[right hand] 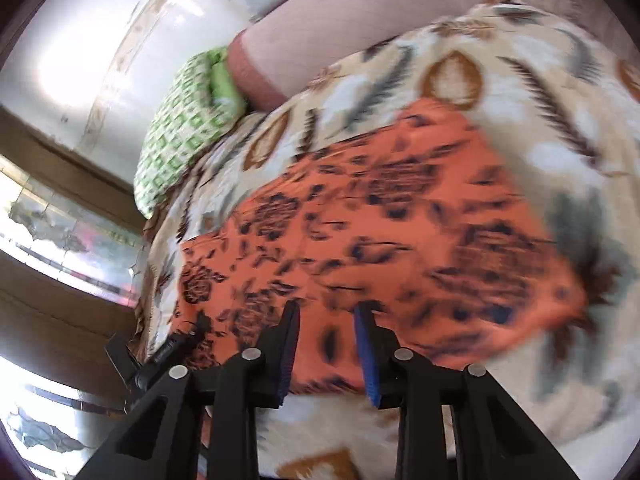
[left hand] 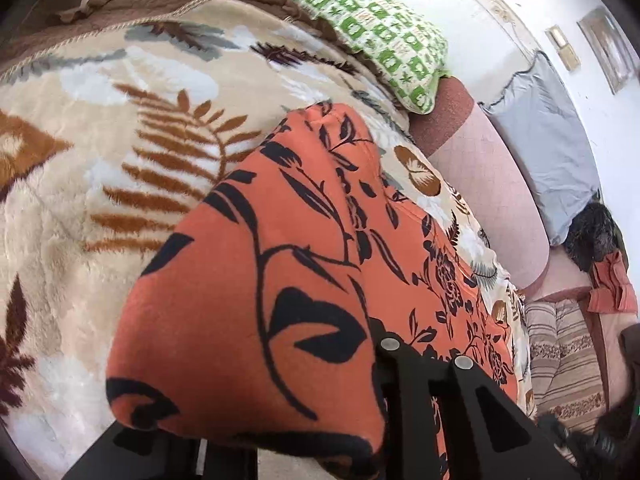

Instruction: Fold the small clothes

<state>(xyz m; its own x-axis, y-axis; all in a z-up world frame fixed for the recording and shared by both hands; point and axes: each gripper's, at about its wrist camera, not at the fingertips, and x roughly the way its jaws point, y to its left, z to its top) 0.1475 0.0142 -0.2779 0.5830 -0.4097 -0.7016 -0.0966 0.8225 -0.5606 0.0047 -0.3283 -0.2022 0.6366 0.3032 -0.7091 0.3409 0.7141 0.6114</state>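
An orange cloth with a black floral print (left hand: 248, 280) lies on a beige leaf-print blanket (left hand: 100, 140). In the left wrist view its near end bulges up over my left gripper and hides both fingertips; only the black arms (left hand: 460, 396) show. The right wrist view shows the left gripper (right hand: 188, 332) at the cloth's (right hand: 400, 220) near-left corner; whether it grips I cannot tell. My right gripper (right hand: 328, 312) hovers over the cloth's near edge, its blue-padded fingers (right hand: 366, 344) apart with nothing between them. That view is motion-blurred.
A green-and-white pillow (left hand: 372, 28) rests at the head of the bed beside a pink padded bolster (left hand: 492, 184). A grey-blue cloth (left hand: 548, 140), a dark bundle (left hand: 592, 236) and striped bedding (left hand: 560, 364) lie beyond the bolster. A window (right hand: 60, 220) lies left.
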